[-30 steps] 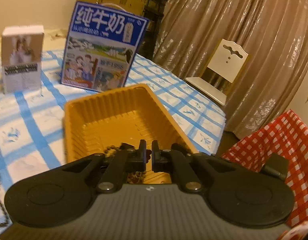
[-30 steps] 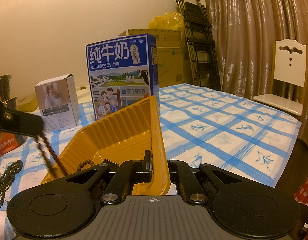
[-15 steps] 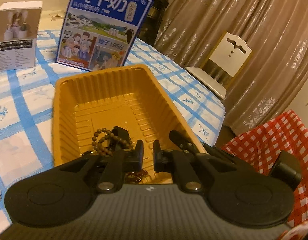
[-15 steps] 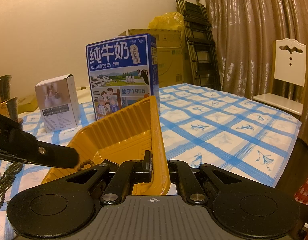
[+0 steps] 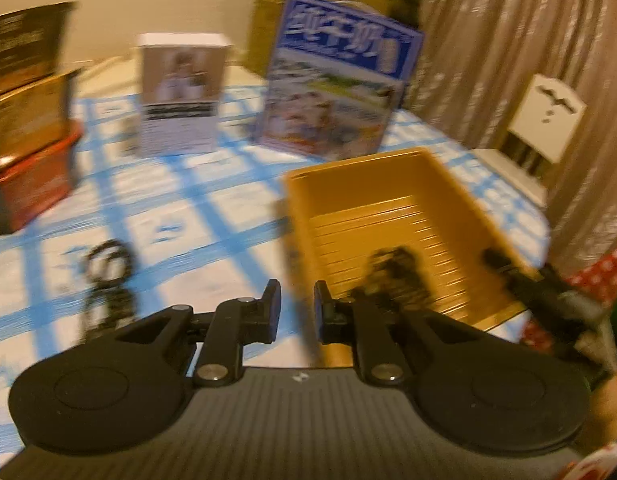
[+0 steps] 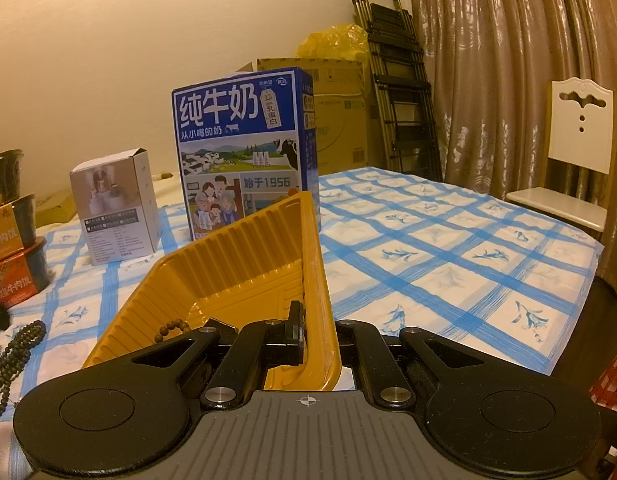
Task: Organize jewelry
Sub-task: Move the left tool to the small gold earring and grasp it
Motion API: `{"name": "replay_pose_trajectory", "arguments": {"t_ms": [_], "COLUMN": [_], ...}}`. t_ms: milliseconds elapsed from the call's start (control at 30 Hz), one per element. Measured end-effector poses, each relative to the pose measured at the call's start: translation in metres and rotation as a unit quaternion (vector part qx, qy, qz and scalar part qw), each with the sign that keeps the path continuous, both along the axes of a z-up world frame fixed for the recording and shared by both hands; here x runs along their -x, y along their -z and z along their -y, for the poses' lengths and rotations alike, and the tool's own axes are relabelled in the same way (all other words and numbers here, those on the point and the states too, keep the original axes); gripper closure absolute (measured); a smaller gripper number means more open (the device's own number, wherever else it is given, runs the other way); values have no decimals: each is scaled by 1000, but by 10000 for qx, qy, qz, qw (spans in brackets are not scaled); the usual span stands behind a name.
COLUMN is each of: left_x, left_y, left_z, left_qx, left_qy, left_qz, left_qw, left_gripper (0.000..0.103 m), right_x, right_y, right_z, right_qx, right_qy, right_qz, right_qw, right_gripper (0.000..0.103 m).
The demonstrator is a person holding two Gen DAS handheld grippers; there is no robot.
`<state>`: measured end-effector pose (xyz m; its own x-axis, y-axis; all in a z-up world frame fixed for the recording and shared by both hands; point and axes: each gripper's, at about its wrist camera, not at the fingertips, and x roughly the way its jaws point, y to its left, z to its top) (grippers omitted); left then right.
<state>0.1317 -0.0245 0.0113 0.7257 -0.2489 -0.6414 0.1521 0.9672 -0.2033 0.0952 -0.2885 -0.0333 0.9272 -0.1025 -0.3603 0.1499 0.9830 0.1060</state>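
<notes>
Left wrist view: left gripper fingers opening, empty, bracelet now dropped in tray; right gripper clenches tray rim.

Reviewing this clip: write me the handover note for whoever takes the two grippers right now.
Left gripper: jaws opening, nothing between them, beside the yellow tray.
Right gripper: shut on the yellow tray's rim, tipping it up.
Done: one brown bead bracelet lies in the tray.
Left: dark bead strands lie on the blue-checked tablecloth, left of the tray; probably pick them up next and drop them in. The left view is blurred, so count them yourself.
</notes>
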Motion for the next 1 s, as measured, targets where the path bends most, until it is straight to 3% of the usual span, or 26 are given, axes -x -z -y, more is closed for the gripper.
{"name": "replay_pose_trajectory", "arguments": {"t_ms": [233, 533, 1000], "left_x": [18, 28, -2], "left_y": [32, 58, 79], "left_z": [-31, -28, -24], "left_qx": [-506, -942, -1394], "left_qy": [-453, -415, -212], "left_qz": [-342, -497, -496], "left_qw": [9971, 9934, 9888], "left_gripper": [89, 87, 80], "right_x": [0, 0, 0], "right_y": [0, 0, 0], "right_z": [0, 0, 0], "right_qx": [2, -6, 3], "right_qy": [-1, 0, -2], "right_qz": [-1, -4, -4], "right_qw": [10000, 10000, 10000], "right_gripper": [98, 98, 98]}}
